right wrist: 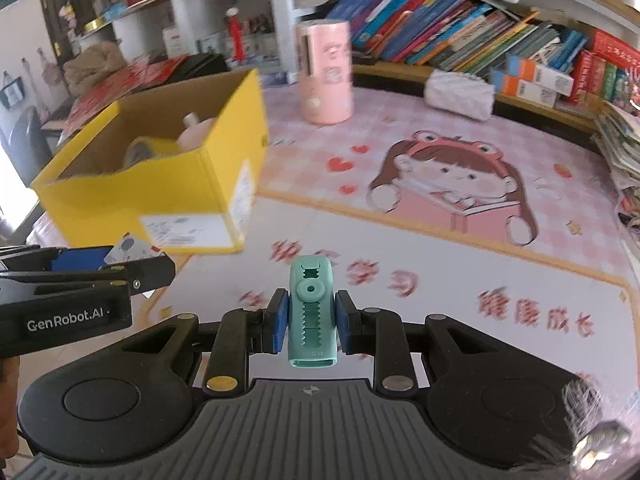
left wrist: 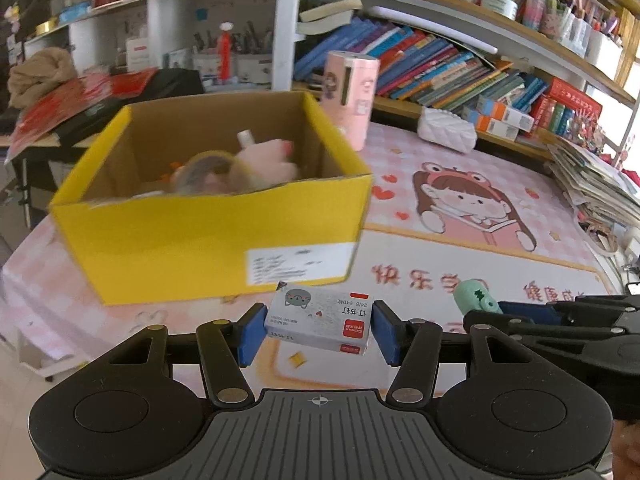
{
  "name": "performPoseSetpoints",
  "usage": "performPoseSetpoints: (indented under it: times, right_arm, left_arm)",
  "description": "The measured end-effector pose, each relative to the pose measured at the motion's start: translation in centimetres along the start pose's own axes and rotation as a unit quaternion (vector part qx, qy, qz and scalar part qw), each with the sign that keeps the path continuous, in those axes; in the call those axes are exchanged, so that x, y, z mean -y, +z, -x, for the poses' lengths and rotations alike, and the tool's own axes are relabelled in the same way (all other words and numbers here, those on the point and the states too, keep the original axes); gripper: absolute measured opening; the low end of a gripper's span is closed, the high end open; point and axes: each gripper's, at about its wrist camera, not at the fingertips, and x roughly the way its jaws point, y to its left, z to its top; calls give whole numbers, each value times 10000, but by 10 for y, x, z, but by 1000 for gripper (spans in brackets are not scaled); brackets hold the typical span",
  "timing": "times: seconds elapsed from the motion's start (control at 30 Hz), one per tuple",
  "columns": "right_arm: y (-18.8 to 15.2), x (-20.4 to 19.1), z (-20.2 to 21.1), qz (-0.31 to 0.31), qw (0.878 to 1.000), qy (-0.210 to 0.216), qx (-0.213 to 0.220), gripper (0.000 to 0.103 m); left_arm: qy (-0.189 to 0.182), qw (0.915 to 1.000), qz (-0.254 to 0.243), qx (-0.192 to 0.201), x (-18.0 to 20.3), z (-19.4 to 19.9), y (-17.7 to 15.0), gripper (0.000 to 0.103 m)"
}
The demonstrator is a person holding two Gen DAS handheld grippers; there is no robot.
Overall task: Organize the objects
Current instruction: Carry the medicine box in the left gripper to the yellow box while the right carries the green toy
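Note:
My left gripper (left wrist: 319, 330) is shut on a small white staple box (left wrist: 319, 320) with a grey cat print, held above the pink desk mat (left wrist: 460, 216). Just ahead of it stands an open yellow cardboard box (left wrist: 208, 240) holding a tape roll (left wrist: 206, 172) and a pink plush toy (left wrist: 268, 158). My right gripper (right wrist: 310, 322) is shut on a mint-green eraser-like tool (right wrist: 311, 312), upright between the blue pads. The yellow box (right wrist: 160, 184) lies ahead to its left. In the right wrist view the left gripper (right wrist: 132, 262) with the staple box (right wrist: 128, 250) shows at the left edge.
A pink cylinder holder (left wrist: 352, 96) stands behind the box, a white quilted pouch (left wrist: 446, 130) to its right. Bookshelves (left wrist: 440, 68) line the back. A paper stack (left wrist: 592, 184) fills the right side. Red booklets (left wrist: 68, 104) lie at the far left.

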Motion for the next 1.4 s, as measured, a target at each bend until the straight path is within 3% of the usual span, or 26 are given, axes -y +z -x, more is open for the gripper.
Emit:
performPoseSetpoints:
  times: [0.67,1.4]
  right_arm:
    - [-22,-98,21,335,9989,286,178,23]
    - [-27,-133,37,399,9985,104,368,23]
  left_arm:
    - [218,9990,108,368,-70,62,-26,55]
    - [128,9979,167,610,-97,83,-31,55]
